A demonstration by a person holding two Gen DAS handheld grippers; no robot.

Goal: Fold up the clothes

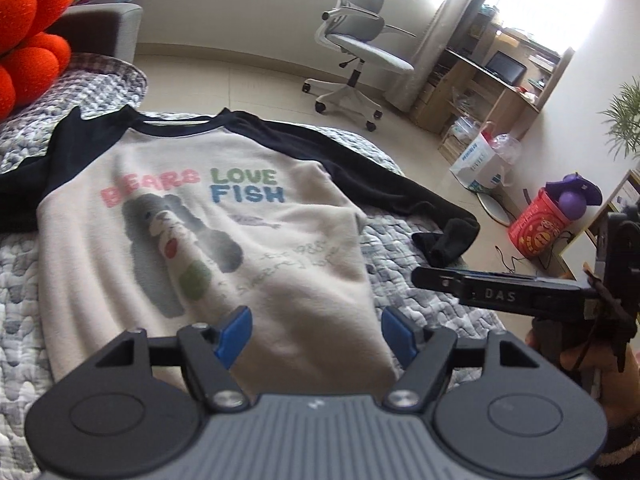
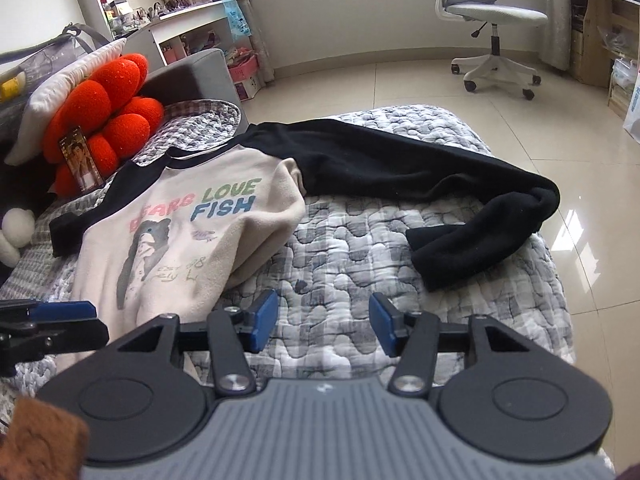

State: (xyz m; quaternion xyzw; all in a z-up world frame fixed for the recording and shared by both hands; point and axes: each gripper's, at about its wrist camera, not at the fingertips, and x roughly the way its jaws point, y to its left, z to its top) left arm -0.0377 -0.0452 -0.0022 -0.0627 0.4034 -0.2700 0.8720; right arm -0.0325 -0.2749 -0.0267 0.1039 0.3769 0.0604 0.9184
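Both tongs gaped, empty: the left gripper over the hem of the sweatshirt, the right gripper over bare quilt. The sweatshirt lay lengthwise, collar toward twelve o'clock, one black sleeve trailing toward three.

Bed, grey-and-white quilted cover: cream fleece sweatshirt with black sleeves spread front-up; red petal-shaped plush cushion at head end.

A grey office chair stands on the tiled floor at upper centre. An orange flower-shaped cushion sits upper left, on a grey patterned quilt. A red bag is at right.
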